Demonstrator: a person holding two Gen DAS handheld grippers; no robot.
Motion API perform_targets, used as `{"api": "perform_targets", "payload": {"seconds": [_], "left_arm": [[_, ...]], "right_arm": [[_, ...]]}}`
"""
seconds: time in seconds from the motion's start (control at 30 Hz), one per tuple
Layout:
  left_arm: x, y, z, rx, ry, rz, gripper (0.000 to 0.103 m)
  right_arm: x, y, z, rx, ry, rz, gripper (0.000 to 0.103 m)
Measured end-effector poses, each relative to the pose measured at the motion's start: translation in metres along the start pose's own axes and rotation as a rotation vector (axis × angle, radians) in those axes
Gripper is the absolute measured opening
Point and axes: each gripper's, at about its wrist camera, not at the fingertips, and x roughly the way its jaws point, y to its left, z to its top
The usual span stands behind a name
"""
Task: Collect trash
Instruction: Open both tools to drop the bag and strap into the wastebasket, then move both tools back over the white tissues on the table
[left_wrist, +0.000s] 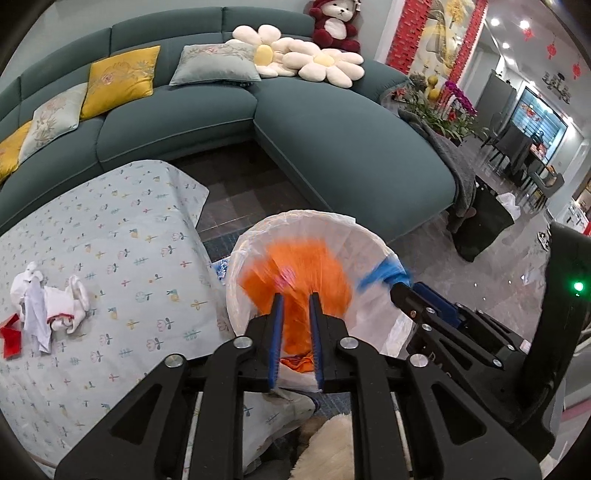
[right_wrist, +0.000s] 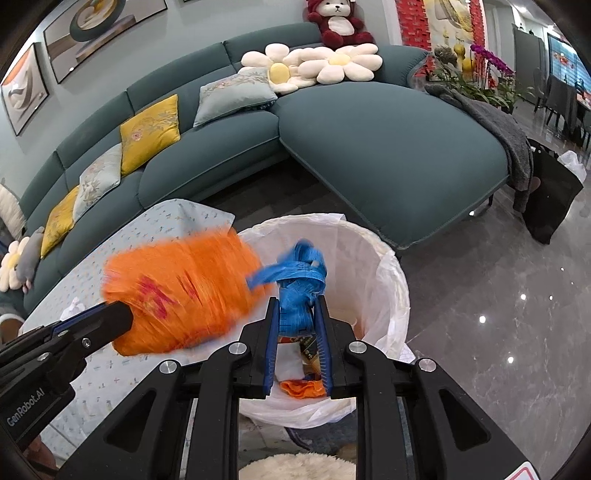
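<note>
Both devices are built from matte black linkage arms joined by round silver bolts. The left gripper (left_wrist: 297, 295) and the right gripper (right_wrist: 297, 299) are each fitted with blue ribbed pads along the inner faces of the jaws. A green light is lit on one black housing, and "GenRobot.AI" is printed in white on the other.

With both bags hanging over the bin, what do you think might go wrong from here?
1. The orange bag at the left hand-held gripper is bulky and hangs partly over the table, so it might catch the lined bin rim or fall outside.
2. The blue bag could snag on the right hand-held gripper.
</note>
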Motion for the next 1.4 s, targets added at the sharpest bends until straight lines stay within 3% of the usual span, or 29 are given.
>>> {"api": "perform_targets", "payload": {"seconds": [0.03,0.1,0.53,1.1,1.23,1.3,1.4], "left_arm": [[0.001,0.0,0.0,-0.007,0.003,0.003,0.03],[0.001,0.001,0.0,-0.02,-0.003,0.014,0.035],[-0.02,0.025,-0.006,-0.066,-0.023,0.047,0.038],[-0.075,0.102,-0.027,-0.205,-0.096,0.137,0.038],[-0.089,0.127,-0.037,-0.258,-0.114,0.172,0.051],[-0.096,0.14,-0.043,-0.281,-0.121,0.191,0.051],[-0.104,0.16,-0.054,-0.318,-0.123,0.218,0.051]], "right_arm": [[0.0,0.001,0.001,-0.002,-0.005,-0.006,0.028],[-0.001,0.004,0.001,-0.007,-0.01,-0.009,0.03],[-0.013,0.026,-0.001,-0.051,-0.026,0.002,0.038],[-0.035,0.108,-0.012,-0.2,-0.04,0.071,0.039],[-0.039,0.133,-0.02,-0.243,-0.036,0.093,0.042],[-0.042,0.145,-0.024,-0.265,-0.039,0.101,0.048],[-0.044,0.163,-0.031,-0.298,-0.031,0.116,0.049]]}}
